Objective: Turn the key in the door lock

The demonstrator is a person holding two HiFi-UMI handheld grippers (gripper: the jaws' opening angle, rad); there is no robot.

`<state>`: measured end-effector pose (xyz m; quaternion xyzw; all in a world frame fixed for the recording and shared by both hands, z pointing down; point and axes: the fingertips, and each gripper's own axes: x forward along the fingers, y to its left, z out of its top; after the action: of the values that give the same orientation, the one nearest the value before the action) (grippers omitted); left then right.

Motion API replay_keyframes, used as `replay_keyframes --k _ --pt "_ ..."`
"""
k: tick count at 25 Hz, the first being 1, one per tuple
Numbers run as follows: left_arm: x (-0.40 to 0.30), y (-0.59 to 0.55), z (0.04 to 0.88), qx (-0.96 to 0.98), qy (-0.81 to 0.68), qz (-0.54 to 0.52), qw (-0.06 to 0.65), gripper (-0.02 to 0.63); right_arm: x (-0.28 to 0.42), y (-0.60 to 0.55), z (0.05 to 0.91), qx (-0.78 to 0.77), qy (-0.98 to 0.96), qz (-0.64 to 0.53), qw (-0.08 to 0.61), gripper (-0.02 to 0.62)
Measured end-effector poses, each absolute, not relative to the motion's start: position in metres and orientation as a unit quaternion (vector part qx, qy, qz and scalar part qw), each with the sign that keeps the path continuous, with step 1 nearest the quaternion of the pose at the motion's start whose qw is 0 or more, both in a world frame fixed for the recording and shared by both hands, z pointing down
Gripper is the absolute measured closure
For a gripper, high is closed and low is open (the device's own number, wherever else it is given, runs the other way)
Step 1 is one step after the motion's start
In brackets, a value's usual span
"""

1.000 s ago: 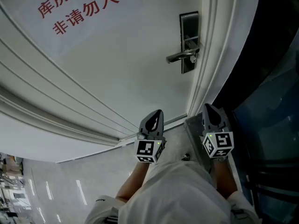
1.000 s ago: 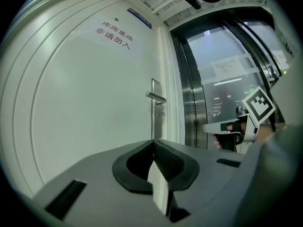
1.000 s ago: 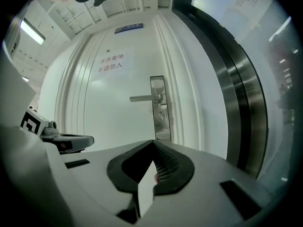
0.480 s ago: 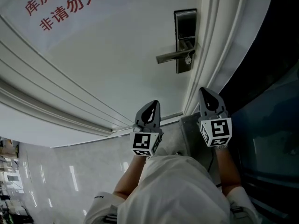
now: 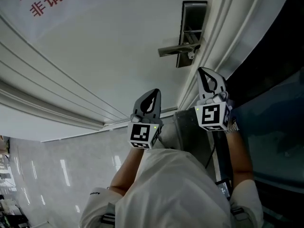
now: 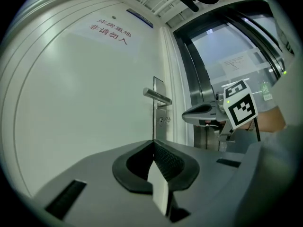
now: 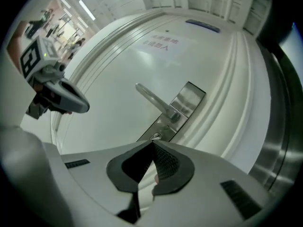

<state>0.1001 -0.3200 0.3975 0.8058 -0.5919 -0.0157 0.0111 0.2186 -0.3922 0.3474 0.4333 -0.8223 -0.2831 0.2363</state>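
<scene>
Both my tongs are closed on nothing: the left tongs (image 6: 152, 143) and the right tongs (image 7: 152, 143) each show their pads meeting at the tips. The head view puts the right tongs just below the lock plate (image 5: 192, 18), at the right edge of the white door (image 5: 118, 56), apart from it. Only the right gripper view shows the keyhole (image 7: 155, 137) under the handle (image 7: 154, 100), just past my tips.
</scene>
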Motion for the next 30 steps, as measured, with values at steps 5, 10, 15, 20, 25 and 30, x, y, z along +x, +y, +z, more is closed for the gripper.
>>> replay_keyframes --k 5,10,15,20,25,30 --pt "0.102 -0.33 0.393 0.819 -0.573 -0.027 0.018 0.597 0.204 -0.4 0.355 0.409 -0.747 -0.399 0.339 0.557" --pt "0.096 -0.342 0.391 0.83 -0.557 -0.031 0.021 0.597 0.195 -0.42 0.361 0.407 -0.7 -0.431 0.398 0.486" --pt "0.091 -0.349 0.389 0.836 -0.547 -0.035 0.021 0.597 0.193 -0.435 0.366 0.415 -0.676 -0.441 0.419 0.46" --pt "0.078 -0.352 0.392 0.838 -0.544 -0.032 0.022 0.597 0.193 -0.452 0.372 0.437 -0.647 -0.449 0.434 0.46" --pt "0.069 -0.357 0.398 0.841 -0.54 -0.025 0.023 0.597 0.187 -0.457 0.366 0.45 -0.635 -0.465 0.422 0.462" --pt "0.071 -0.361 0.396 0.846 -0.532 -0.025 0.02 0.597 0.186 -0.46 0.367 0.457 -0.643 -0.45 0.419 0.463"
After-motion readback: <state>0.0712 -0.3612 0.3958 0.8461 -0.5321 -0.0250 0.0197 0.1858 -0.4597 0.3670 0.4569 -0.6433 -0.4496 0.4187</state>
